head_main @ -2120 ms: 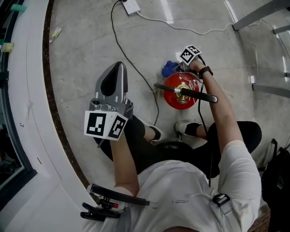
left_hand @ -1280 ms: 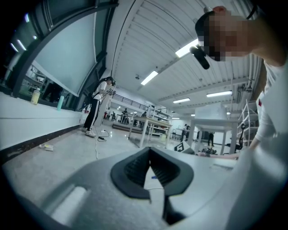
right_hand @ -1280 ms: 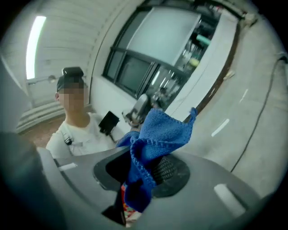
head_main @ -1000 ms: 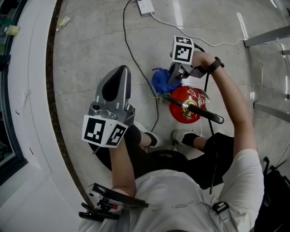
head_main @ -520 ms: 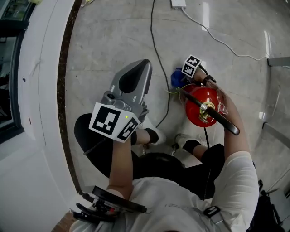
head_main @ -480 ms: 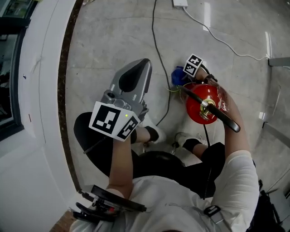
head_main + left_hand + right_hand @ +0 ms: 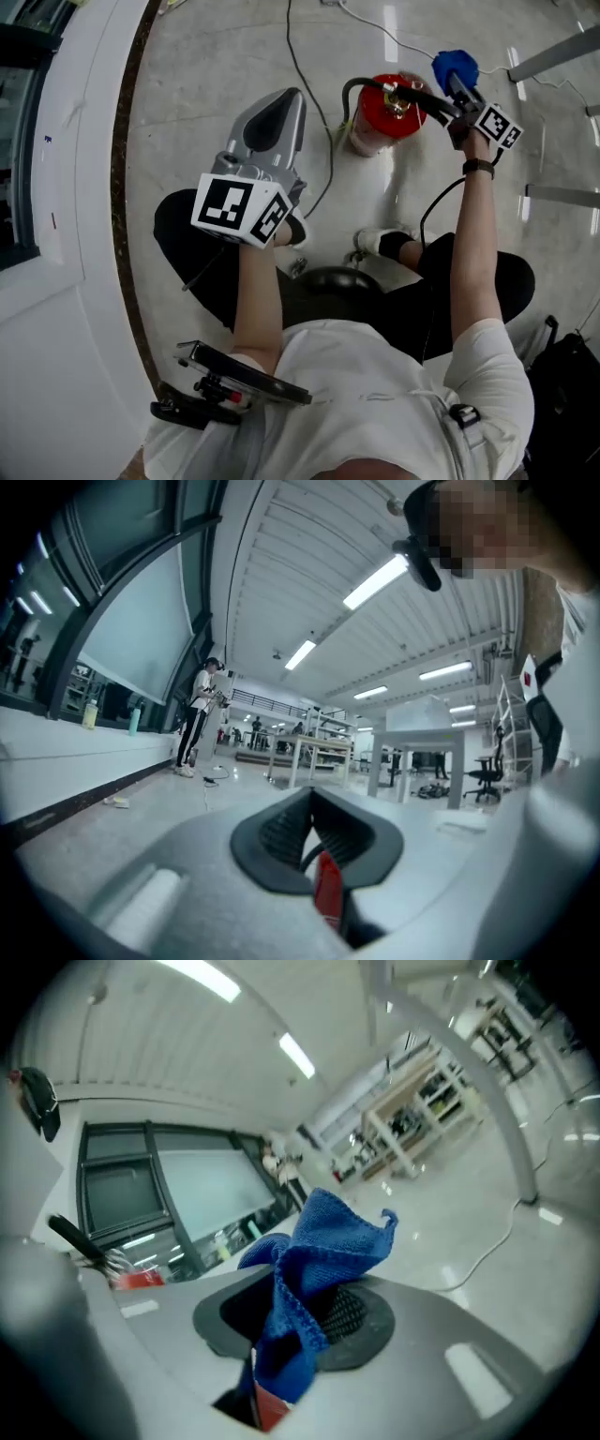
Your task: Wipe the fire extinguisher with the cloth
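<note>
The red fire extinguisher [image 7: 384,111] stands upright on the floor, its black handle and hose on top. My right gripper [image 7: 457,80] is just right of the handle, shut on a bunched blue cloth [image 7: 454,64]. In the right gripper view the cloth [image 7: 314,1260] sticks up from the gripper [image 7: 305,1321], and the extinguisher's top [image 7: 131,1277] shows at the left. I cannot tell whether the cloth touches the extinguisher. My left gripper [image 7: 274,112] is held up to the left, apart from the extinguisher, shut on nothing; the left gripper [image 7: 314,841] looks out across the room.
A black cable [image 7: 300,66] runs over the floor left of the extinguisher, and a white cable [image 7: 375,23] lies behind it. The person's legs and a shoe [image 7: 375,242] are in front. A white ledge [image 7: 84,187] runs along the left; metal legs [image 7: 562,47] stand at the right.
The right gripper with the cloth has gone from the extinguisher's left side over to the right of its handle. The head view has shifted; the left gripper stays raised.
</note>
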`<state>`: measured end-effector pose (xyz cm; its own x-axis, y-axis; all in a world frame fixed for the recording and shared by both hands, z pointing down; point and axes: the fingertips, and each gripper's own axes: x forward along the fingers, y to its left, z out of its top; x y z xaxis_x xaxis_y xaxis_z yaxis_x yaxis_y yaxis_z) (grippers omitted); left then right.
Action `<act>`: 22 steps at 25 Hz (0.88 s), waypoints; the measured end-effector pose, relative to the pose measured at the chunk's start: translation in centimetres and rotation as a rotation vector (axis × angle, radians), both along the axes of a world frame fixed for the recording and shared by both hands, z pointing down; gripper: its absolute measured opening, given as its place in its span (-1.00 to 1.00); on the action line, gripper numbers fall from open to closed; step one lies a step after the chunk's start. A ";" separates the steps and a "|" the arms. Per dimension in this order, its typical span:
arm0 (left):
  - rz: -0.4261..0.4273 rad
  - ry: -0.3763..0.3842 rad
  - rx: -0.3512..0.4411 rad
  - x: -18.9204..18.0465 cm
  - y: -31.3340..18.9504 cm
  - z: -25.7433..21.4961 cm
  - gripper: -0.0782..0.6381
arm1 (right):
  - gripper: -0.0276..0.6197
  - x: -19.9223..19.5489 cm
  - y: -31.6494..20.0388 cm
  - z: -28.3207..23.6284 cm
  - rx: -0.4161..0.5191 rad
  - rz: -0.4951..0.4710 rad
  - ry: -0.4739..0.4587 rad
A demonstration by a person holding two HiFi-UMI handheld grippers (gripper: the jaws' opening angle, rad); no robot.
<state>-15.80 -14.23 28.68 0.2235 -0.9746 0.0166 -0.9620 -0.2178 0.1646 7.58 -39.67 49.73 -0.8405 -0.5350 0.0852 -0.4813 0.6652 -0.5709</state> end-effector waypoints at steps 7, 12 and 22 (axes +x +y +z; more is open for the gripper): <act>0.083 -0.039 0.143 6.9 8.0 -4.2 -0.79 | -0.57 6.0 18.4 -15.2 0.263 0.359 0.072; 0.105 -0.165 0.145 10.9 15.3 -3.7 -0.79 | -0.57 1.8 31.7 -17.1 0.329 0.226 0.129; -0.030 -0.079 0.211 14.1 29.8 -5.4 -0.79 | -0.57 -0.8 49.0 -20.0 0.480 0.028 0.126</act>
